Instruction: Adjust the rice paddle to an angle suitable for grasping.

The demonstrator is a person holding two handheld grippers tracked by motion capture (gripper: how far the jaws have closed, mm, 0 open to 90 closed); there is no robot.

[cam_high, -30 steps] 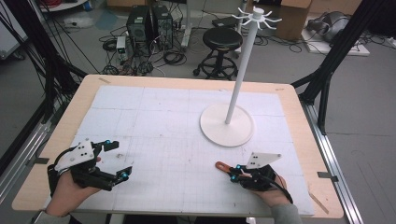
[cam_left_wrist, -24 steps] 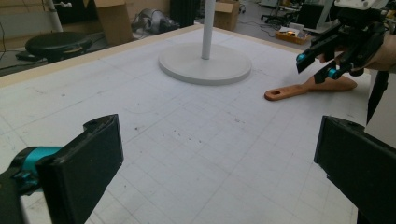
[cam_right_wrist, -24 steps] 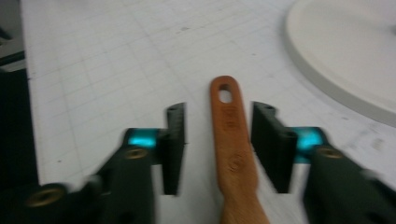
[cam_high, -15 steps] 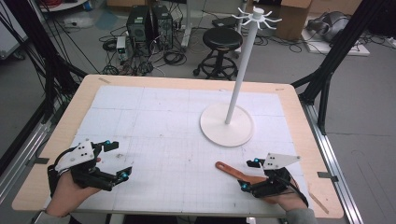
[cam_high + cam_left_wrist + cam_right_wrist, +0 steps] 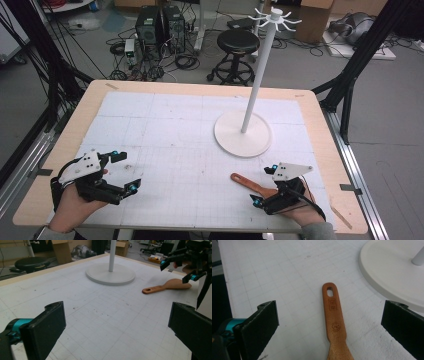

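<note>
A wooden spatula [image 5: 248,182] lies flat on the white gridded mat [image 5: 190,150] near the front right, with its holed handle pointing left and away. My right gripper [image 5: 263,184] stands open astride its blade end; the jaws have just been opening, and in the right gripper view the spatula [image 5: 334,320] lies between them untouched. My left gripper [image 5: 127,171] rests open and holds nothing at the front left. From the left gripper view the spatula [image 5: 165,286] and the right gripper [image 5: 176,271] show at the far right.
A white hook stand [image 5: 257,75] rises from a round base [image 5: 242,135] on the right half of the mat, just beyond the spatula. The wooden table edge [image 5: 345,200] runs close to the right hand. A stool [image 5: 239,42] and computers stand on the floor behind.
The right gripper's jaws went from shut on the spatula to wide open, and the hand drew slightly right. The spatula now lies loose on the mat. The left gripper has not moved.
</note>
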